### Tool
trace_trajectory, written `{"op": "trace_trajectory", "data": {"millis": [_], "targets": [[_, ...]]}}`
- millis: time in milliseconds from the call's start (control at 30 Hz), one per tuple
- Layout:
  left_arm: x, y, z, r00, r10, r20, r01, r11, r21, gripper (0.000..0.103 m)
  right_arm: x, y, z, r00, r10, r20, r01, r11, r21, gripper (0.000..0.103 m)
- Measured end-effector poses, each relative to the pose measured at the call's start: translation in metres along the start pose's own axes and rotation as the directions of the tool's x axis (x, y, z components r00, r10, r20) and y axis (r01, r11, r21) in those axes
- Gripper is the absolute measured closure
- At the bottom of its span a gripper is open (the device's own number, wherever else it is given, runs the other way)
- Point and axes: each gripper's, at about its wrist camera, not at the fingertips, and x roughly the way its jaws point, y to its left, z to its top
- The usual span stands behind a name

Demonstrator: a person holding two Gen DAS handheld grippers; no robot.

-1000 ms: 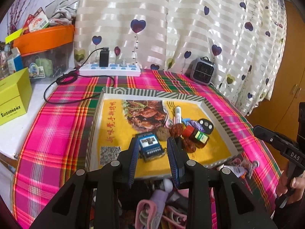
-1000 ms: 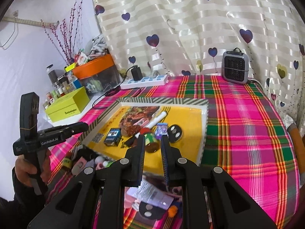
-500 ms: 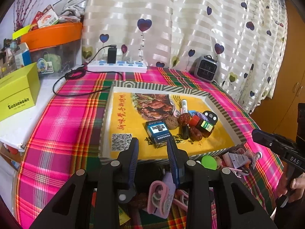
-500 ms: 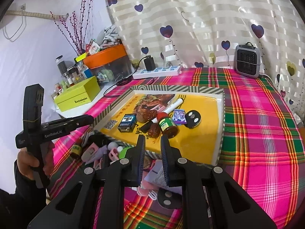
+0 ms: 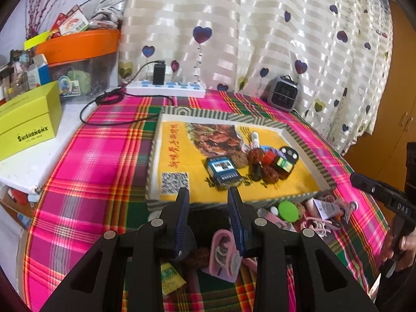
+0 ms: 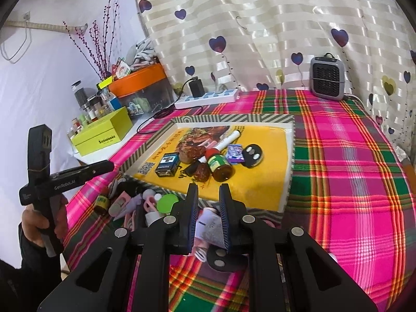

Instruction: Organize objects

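Your left gripper and right gripper both hover with jaws parted and empty at the near edge of the yellow tray; more small items lie just outside that edge.

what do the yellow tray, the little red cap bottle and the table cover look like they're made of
The yellow tray looks like printed cardboard: glossy food photo and QR code inside, flat folded striped walls. The red cap bottle seems to be amber glass or clear plastic, too small to tell; the cap looks plastic, the green label paper. The table cover looks like woven plaid fabric, matte, draping over the edge.
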Motion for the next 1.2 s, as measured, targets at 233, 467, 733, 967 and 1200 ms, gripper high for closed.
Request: {"op": "trace_trajectory", "data": {"millis": [233, 467, 733, 967, 1200], "targets": [[0.000, -0.011, -0.010, 1.000, -0.029, -0.011, 0.029, 0.999, 0.040, 0.070, -0.011, -0.023, -0.008, 0.998, -0.055, 0.007, 0.055, 0.997, 0.058, 0.103], [0.001, -0.016, -0.024, 0.999, -0.033, -0.035, 0.035, 0.998, 0.061, 0.069, -0.022, -0.041, -0.020, 0.993, -0.117, 0.005, 0.116, 0.989, 0.094, 0.064], [-0.003, -0.023, -0.033, 0.999, -0.021, -0.036, 0.024, 0.996, 0.089, 0.069, -0.025, -0.066, -0.038, 0.980, -0.194, -0.053, 0.199, 0.971, 0.128, 0.064], [-0.002, -0.023, -0.036, 0.999, -0.015, -0.043, 0.019, 0.995, 0.095, 0.069, -0.019, -0.062, -0.043, 0.975, -0.198, -0.105, 0.203, 0.978, 0.042, 0.064], [-0.002, -0.022, -0.037, 0.999, -0.013, -0.043, 0.017, 0.995, 0.097, 0.069, -0.023, -0.055, -0.044, 0.967, -0.228, -0.112, 0.221, 0.973, -0.072, 0.064]]}}
